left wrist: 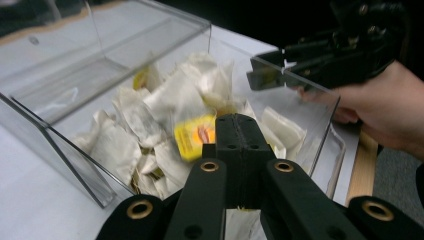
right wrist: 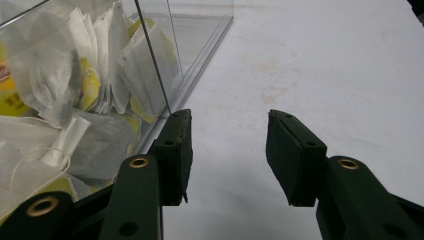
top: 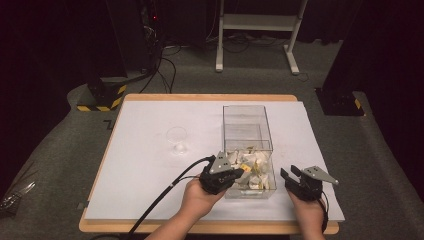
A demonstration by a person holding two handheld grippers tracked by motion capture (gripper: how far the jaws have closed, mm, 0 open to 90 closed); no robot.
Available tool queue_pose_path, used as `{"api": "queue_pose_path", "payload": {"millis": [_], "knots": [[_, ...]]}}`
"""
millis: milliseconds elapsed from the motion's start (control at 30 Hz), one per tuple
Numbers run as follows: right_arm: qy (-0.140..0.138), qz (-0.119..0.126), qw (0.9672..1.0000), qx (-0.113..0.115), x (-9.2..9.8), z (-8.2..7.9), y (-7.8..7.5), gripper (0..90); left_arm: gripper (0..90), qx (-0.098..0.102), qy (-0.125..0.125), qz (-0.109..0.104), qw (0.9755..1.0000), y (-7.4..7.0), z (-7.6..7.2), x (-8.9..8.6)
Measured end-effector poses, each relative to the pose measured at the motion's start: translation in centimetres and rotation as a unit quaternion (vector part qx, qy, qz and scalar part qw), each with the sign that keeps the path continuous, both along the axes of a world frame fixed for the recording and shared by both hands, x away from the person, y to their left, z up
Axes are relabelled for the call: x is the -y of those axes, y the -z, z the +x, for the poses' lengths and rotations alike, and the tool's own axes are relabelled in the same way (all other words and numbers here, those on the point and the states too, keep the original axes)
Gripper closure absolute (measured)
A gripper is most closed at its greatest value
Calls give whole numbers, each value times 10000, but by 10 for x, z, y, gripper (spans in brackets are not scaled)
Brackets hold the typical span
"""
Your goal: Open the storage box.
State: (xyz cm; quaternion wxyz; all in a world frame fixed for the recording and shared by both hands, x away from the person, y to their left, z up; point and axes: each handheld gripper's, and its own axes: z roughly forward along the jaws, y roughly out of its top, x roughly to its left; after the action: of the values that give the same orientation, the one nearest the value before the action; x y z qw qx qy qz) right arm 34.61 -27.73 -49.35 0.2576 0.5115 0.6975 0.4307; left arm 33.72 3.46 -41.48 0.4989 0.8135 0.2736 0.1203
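Note:
A clear plastic box (top: 247, 120) stands on the white table, its near half piled with white tea bags (top: 256, 167), some with yellow tags. My left gripper (top: 239, 172) reaches over the box's near left corner into the pile. In the left gripper view its jaws (left wrist: 241, 122) are shut together, with a yellow-tagged tea bag (left wrist: 194, 137) right against the tip; whether the tag is pinched I cannot tell. My right gripper (top: 291, 173) rests just right of the box, open, with bare table between its jaws (right wrist: 227, 140). It also appears in the left gripper view (left wrist: 265, 75).
A small clear glass cup (top: 176, 139) stands left of the box, mid-table. The box's far half holds nothing. The table's wooden front edge (top: 210, 227) runs under both hands. Cables and dark stands sit on the floor beyond.

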Motion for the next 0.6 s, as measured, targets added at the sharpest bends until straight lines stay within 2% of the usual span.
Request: {"api": "queue_pose_path", "payload": {"millis": [267,600], "knots": [[-10,-19,10000,-11,-1,0,0,538,900,344,-156,-289,9989,-17,-1,-12],[0,-19,10000,-17,-1,0,0,538,900,587,-266,-512,9966,-32,-1,-21]]}}
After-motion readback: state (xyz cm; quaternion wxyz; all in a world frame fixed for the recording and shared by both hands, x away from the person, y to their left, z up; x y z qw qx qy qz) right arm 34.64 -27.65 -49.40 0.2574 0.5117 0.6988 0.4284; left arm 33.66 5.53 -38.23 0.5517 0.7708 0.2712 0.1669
